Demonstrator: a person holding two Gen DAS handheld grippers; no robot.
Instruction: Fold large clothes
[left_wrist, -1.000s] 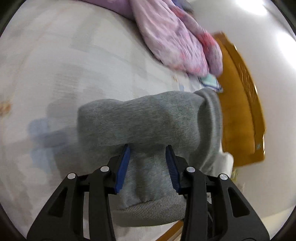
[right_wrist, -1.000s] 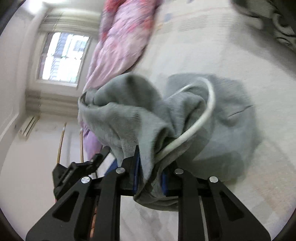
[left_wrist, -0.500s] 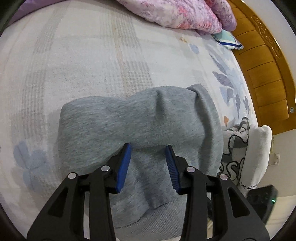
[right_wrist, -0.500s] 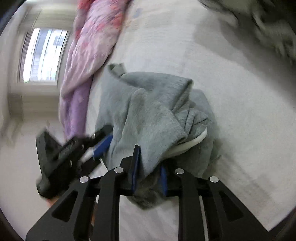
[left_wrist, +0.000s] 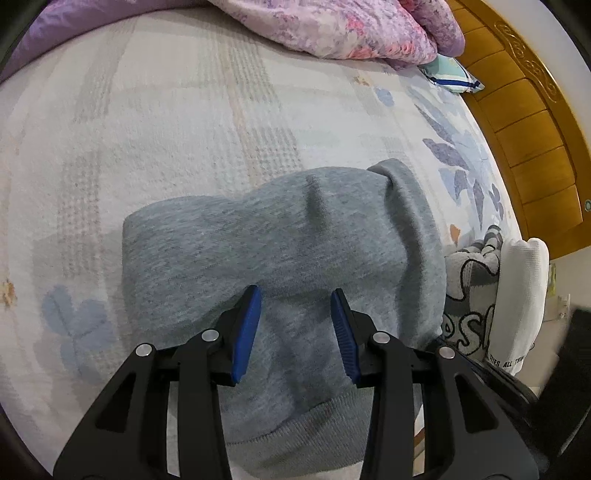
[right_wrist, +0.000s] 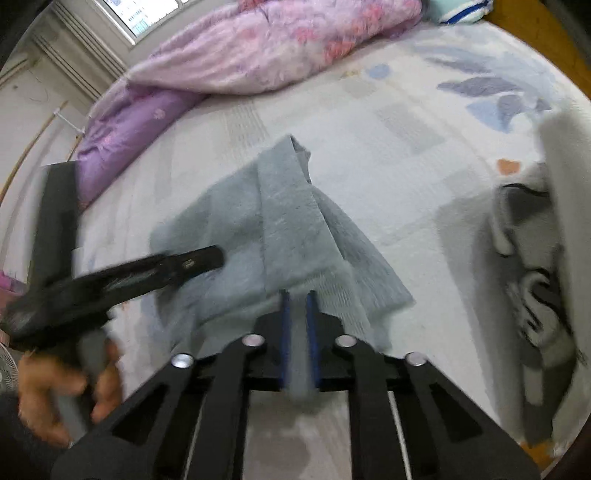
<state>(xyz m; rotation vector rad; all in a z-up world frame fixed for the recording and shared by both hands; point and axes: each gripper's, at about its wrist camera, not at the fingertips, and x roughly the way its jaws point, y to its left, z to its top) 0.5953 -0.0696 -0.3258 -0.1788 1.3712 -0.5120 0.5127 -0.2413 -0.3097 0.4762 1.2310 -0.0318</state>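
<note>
A grey sweatshirt (left_wrist: 280, 258) lies bunched on the bed; it also shows in the right wrist view (right_wrist: 280, 221). My left gripper (left_wrist: 295, 295) is open, its blue pads spread over the cloth near the ribbed hem, not pinching it. My right gripper (right_wrist: 297, 299) is shut on a fold of the grey sweatshirt and holds that edge up off the bed. In the right wrist view the left gripper (right_wrist: 192, 262) shows blurred at the left, held by a hand.
The bed sheet (left_wrist: 147, 129) is pale with blue flowers. A pink and purple quilt (left_wrist: 332, 26) lies along the far side. A wooden headboard (left_wrist: 532, 129) is at the right. A white and grey patterned garment (left_wrist: 491, 295) lies right of the sweatshirt.
The sweatshirt has come down from the air onto the bed and spread flatter. My left gripper has stayed open over it. My right gripper has swung round, still shut on the cloth.
</note>
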